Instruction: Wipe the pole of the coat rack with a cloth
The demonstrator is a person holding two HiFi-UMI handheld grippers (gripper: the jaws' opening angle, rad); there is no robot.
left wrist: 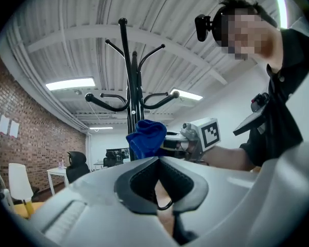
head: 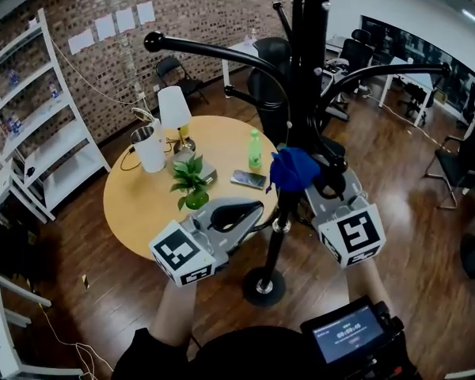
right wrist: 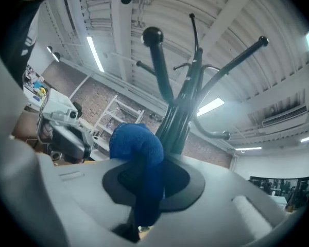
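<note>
- Right gripper (head: 320, 182) clenches the blue cloth (head: 291, 168) against the pole (head: 307, 70); I'd press firmly and stroke lengthwise.
- Left gripper (head: 241, 210), closed and empty, sits at the pole's 9 o'clock.

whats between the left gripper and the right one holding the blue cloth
In the head view, the coat rack's black pole stands between the left gripper and the right gripper. The blue cloth is bunched at the pole.
</note>
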